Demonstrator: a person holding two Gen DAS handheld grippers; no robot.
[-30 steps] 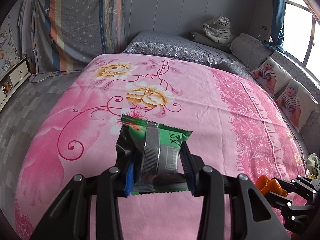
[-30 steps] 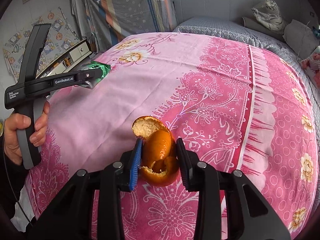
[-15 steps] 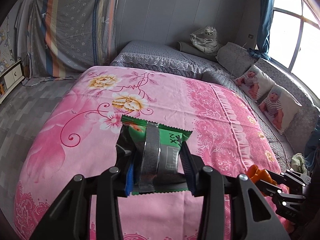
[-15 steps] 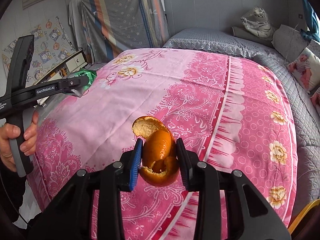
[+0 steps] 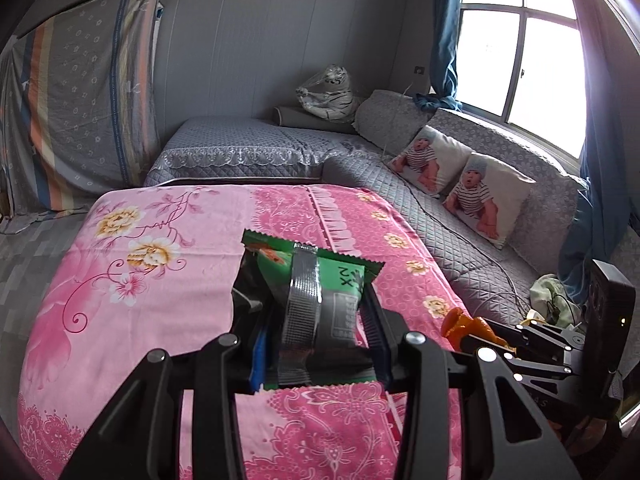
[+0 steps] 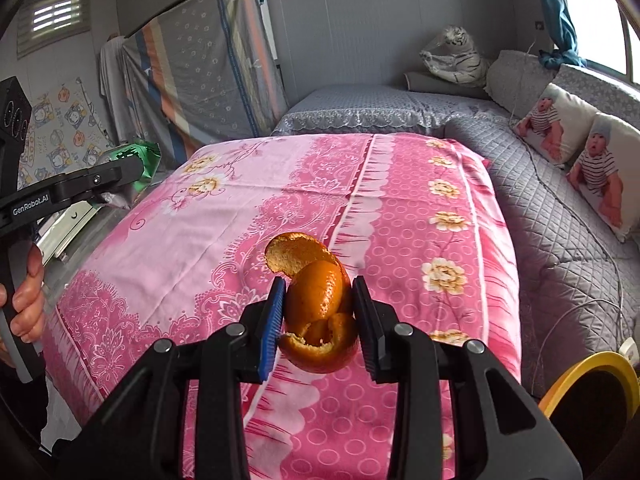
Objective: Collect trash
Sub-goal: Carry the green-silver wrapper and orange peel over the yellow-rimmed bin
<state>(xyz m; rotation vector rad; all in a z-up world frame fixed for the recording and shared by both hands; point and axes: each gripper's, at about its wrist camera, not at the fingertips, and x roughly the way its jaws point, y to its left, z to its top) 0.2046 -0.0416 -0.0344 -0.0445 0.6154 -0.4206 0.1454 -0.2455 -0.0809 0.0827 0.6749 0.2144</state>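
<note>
My left gripper (image 5: 316,316) is shut on a green and silver snack wrapper (image 5: 308,300) and holds it above the pink bedspread (image 5: 160,280). The wrapper also shows at the left of the right wrist view (image 6: 138,160). My right gripper (image 6: 318,312) is shut on a piece of orange peel (image 6: 318,300), held above the pink bedspread (image 6: 400,220). The peel also shows at the lower right of the left wrist view (image 5: 464,324).
A yellow-rimmed bin (image 6: 592,400) sits at the lower right beside the bed. A grey quilted sofa (image 5: 460,220) with two baby-print pillows (image 5: 484,196) runs along the right. A plush tiger (image 5: 326,94) sits at the back. A window (image 5: 520,44) is at the right.
Both grippers have pulled back and swung right, away from the bed, each still holding its item. The sofa and the yellow-rimmed bin have come into view.
</note>
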